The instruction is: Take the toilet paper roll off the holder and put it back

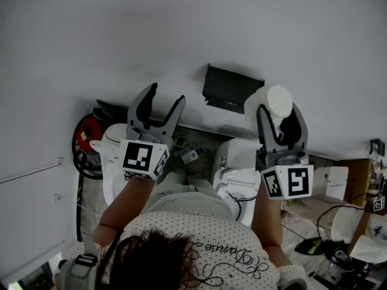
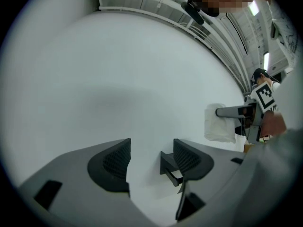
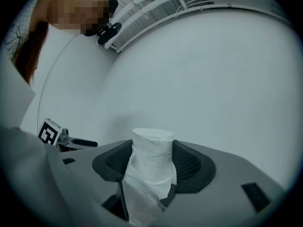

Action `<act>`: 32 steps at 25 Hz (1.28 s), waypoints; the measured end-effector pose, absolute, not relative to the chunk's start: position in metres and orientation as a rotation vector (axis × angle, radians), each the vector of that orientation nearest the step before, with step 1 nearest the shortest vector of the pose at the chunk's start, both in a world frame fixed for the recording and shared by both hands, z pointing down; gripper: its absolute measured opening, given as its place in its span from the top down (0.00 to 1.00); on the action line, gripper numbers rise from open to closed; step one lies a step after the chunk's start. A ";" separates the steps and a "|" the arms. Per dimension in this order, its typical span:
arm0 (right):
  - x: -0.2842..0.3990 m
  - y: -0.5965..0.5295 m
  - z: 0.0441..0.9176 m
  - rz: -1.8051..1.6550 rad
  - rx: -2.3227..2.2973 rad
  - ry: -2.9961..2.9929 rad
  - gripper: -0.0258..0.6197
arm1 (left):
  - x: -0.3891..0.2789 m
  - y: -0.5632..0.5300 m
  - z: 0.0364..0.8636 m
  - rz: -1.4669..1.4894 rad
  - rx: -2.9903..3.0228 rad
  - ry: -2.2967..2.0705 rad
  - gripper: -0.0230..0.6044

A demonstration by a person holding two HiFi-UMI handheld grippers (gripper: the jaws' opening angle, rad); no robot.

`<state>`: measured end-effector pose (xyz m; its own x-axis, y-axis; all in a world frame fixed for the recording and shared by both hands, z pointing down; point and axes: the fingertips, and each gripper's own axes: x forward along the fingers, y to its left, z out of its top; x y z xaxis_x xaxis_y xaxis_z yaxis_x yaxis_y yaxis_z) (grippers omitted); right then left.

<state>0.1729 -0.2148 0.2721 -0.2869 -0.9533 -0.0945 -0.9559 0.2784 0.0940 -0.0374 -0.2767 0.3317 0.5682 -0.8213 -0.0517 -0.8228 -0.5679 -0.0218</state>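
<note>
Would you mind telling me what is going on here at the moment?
A person faces a white wall with a gripper in each hand. The right gripper is closed on a toilet paper roll and holds it just to the right of the black holder on the wall, as the head view shows. The roll is off the holder, which looks bare. The left gripper is open and empty, raised on the holder's other side.
</note>
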 end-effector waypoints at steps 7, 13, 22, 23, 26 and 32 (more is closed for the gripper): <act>0.169 -0.239 0.268 0.240 -1.839 2.511 0.54 | -0.038 -0.282 0.332 0.062 -2.744 1.454 0.54; 0.168 -0.265 0.276 0.242 -1.830 2.525 0.54 | -0.038 -0.284 0.334 0.047 -2.742 1.465 0.54; 0.159 -0.298 0.300 0.214 -1.824 2.554 0.54 | -0.045 -0.286 0.339 0.028 -2.733 1.490 0.54; 0.157 -0.301 0.303 0.209 -1.826 2.559 0.54 | -0.047 -0.287 0.340 0.027 -2.733 1.494 0.54; 0.153 -0.305 0.312 0.182 -1.831 2.580 0.54 | -0.051 -0.287 0.340 0.023 -2.732 1.502 0.54; 0.149 -0.305 0.319 0.167 -1.837 2.606 0.54 | -0.051 -0.286 0.338 0.024 -2.733 1.495 0.54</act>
